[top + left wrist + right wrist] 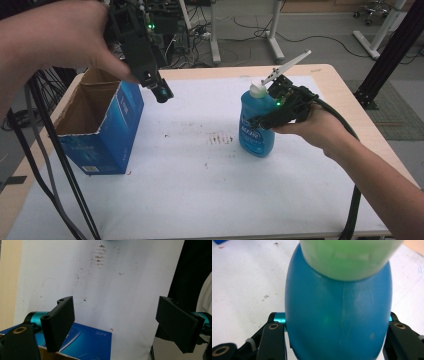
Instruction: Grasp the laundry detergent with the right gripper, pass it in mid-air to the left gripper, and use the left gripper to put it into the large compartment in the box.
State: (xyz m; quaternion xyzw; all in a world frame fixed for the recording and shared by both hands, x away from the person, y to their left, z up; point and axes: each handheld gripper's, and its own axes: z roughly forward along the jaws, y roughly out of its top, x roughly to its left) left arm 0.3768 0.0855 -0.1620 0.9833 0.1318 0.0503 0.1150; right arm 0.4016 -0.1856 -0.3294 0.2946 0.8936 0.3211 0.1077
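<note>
A blue plastic bottle (pixel 256 131) with a white cap (pixel 257 90) stands upright on the white sheet right of centre. My right gripper (pixel 264 120) comes at it from the right, level, and is shut on its body. In the right gripper view the bottle (pixel 338 315) sits between the two black jaws, which press on its sides. My left gripper (pixel 161 92) hangs in the air at the upper left, above the near corner of an open blue cardboard box (pixel 100 125). Its jaws stand wide apart over the sheet with nothing between them (pixel 116 325).
The box (pixel 85 342) has its top open, with a brown inside. A white sheet (pixel 200 190) covers the wooden table (pixel 350 100) and bears dark smudges (pixel 220 138) near the middle. Black cables (pixel 50 165) hang at the left edge.
</note>
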